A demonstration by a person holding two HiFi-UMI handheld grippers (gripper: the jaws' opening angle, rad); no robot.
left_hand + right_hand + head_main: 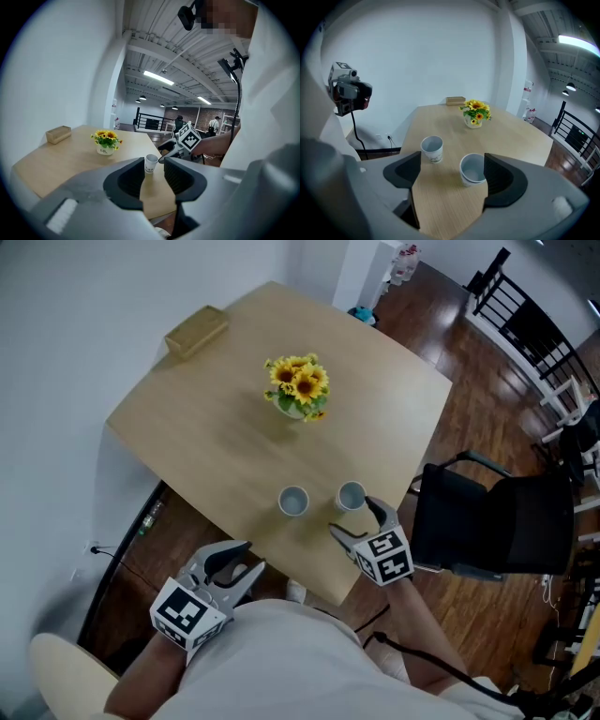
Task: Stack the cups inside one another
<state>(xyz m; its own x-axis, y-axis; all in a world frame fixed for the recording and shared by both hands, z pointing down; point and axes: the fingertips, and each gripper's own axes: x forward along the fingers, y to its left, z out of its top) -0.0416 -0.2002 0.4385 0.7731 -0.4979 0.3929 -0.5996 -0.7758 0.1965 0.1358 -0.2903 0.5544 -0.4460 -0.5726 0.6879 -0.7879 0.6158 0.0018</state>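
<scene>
head cam looks steeply down on table (216, 427). gripper cams sit low at near edge; all share left cup (293, 501) & flowers (298, 388).

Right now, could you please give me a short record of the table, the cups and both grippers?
table: light wood
left cup: upright, untouched
right cup: upright, standing apart from the left cup
right gripper: open, jaws either side of the right cup, not gripping
left gripper: open, empty, short of the table's near edge
stacking: not done
also there: sunflower pot, wooden box
</scene>
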